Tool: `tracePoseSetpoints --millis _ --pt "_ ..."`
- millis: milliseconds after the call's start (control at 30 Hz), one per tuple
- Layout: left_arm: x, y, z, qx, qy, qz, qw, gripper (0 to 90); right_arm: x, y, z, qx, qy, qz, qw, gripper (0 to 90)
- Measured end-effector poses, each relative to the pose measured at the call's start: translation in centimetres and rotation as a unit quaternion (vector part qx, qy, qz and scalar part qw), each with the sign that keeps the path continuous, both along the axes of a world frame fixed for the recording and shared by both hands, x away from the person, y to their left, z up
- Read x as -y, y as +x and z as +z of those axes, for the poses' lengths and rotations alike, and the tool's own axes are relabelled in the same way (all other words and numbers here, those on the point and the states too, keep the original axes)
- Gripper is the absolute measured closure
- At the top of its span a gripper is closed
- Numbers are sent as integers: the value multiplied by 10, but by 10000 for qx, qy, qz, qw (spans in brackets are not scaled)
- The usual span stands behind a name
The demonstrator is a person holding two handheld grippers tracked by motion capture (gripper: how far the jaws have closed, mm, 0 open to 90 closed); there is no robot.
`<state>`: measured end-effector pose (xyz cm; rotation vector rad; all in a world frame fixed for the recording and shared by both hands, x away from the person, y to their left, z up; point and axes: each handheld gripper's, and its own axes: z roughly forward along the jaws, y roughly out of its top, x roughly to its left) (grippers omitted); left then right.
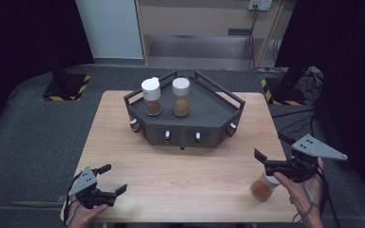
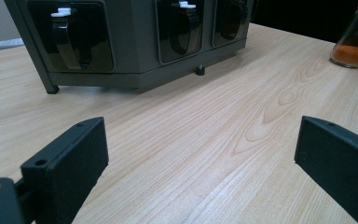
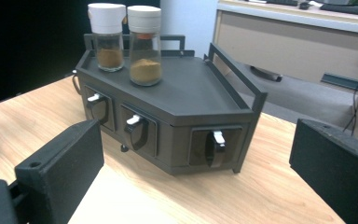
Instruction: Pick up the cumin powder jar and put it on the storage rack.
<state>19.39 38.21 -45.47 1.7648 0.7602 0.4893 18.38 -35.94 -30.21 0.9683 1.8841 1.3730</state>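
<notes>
Both matte black claws gape wide and empty, the right claw [image 1: 272,146] just above a glass spice jar [image 1: 263,187] on the pale woodgrain surface [image 1: 185,171], the left claw [image 1: 113,178] well apart.

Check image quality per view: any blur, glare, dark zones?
High view: soft overall, the room's sides black, wooden table evenly lit, right gripper slightly smeared over the spice jar beneath it. Left gripper view: wood grain sharp, near jaws soft, glossy reflections on the dark rack front. Right gripper view: rack and two jars fairly sharp, jaws blurred, left background black.
</notes>
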Motion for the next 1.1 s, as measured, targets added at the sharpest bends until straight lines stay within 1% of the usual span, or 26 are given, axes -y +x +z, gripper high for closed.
tracePoseSetpoints --millis 100,233,367,533,800,933,1033,1100 --pt "0 0 0 1 -3 -3 10000 18 4 -8 -8 -1 59 -64 10000 21" --pt "0 0 0 2 2 -13 10000 18 3 -22 -18 62 -66 -229 9997 15" --pt "0 0 0 3 7 -15 10000 17 4 -29 -31 58 -107 -279 9995 14" --pt "0 0 0 -3 19 -31 10000 17 6 -37 -47 83 -48 -334 9994 11" --pt "0 0 0 10 22 -39 10000 17 9 -51 -64 89 20 -407 9991 10" --pt "0 0 1 13 34 -51 10000 17 14 -57 -74 41 73 -463 9989 11" --pt "1 0 1 12 36 -48 10000 17 17 -59 -80 -17 119 -496 9987 11" --pt "2 0 1 21 73 -45 10000 17 19 -60 -85 -72 158 -497 9986 11"
